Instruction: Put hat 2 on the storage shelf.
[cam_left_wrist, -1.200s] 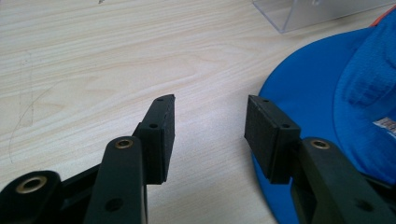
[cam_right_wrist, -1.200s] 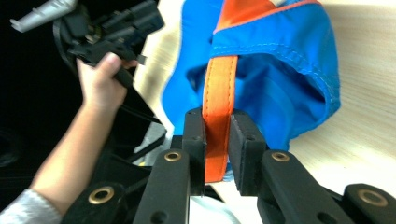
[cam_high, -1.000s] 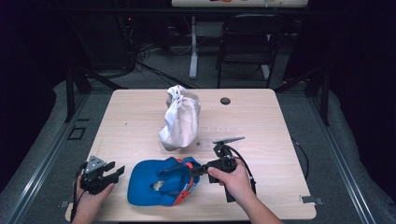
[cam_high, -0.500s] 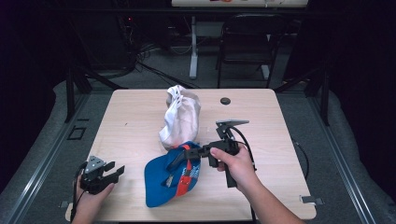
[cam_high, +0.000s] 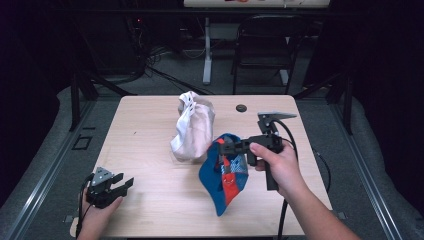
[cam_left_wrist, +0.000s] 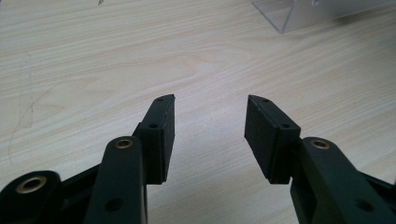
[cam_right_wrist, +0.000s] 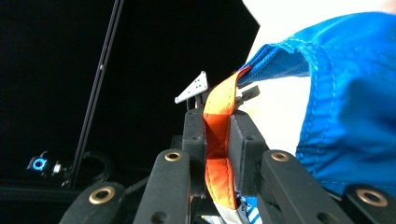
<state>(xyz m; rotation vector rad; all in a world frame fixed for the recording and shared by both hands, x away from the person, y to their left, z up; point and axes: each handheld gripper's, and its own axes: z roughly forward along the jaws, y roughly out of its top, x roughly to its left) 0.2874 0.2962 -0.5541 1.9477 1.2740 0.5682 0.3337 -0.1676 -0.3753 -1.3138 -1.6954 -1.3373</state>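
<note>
Now the right tool (cam_high: 226, 148) pinches only the orange strap (cam_right_wrist: 218, 135) of the hanging blue bag (cam_high: 225, 177), so it may slip; the left tool (cam_high: 114, 186) is open.

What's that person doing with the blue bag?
A person holds a gripper in each hand. The right gripper has pinched the orange strap of the blue bag, which hangs above the table beside a white bag. The left gripper waits open near the table's corner, holding nothing.
</note>
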